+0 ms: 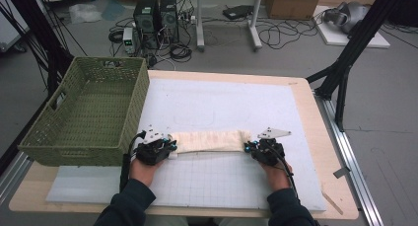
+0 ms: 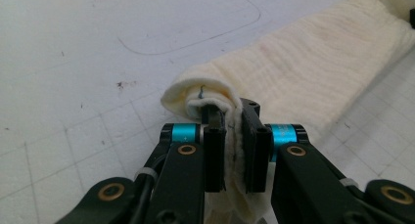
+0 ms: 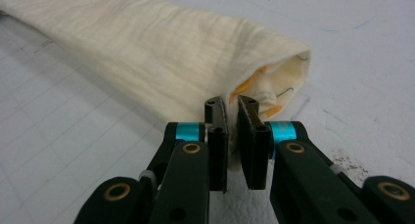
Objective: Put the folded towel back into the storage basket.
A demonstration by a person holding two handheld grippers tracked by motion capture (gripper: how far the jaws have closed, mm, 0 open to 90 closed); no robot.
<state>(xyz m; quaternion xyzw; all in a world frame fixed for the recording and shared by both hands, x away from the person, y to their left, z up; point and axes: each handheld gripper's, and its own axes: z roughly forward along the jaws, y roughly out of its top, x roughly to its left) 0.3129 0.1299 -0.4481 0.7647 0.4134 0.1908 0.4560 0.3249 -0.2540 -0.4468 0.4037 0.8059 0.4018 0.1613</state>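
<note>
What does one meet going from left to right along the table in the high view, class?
Basket → left gripper → cloth → right gripper, each gripper shut on one end of the cloth.

Lab / robotics data-collection room, not a home. Evidence: two desktop PC towers (image 1: 156, 16) on bare grey floor, loose cables (image 1: 276, 36) tangled around desk legs (image 1: 199, 23). Black tripod-type stand legs (image 1: 345, 63) beside light wood table (image 1: 315, 137). White gridded work mat (image 1: 222, 181) on top. Cardboard box (image 1: 291, 4) along back; green woven basket (image 1: 88, 112) at table's left.
</note>
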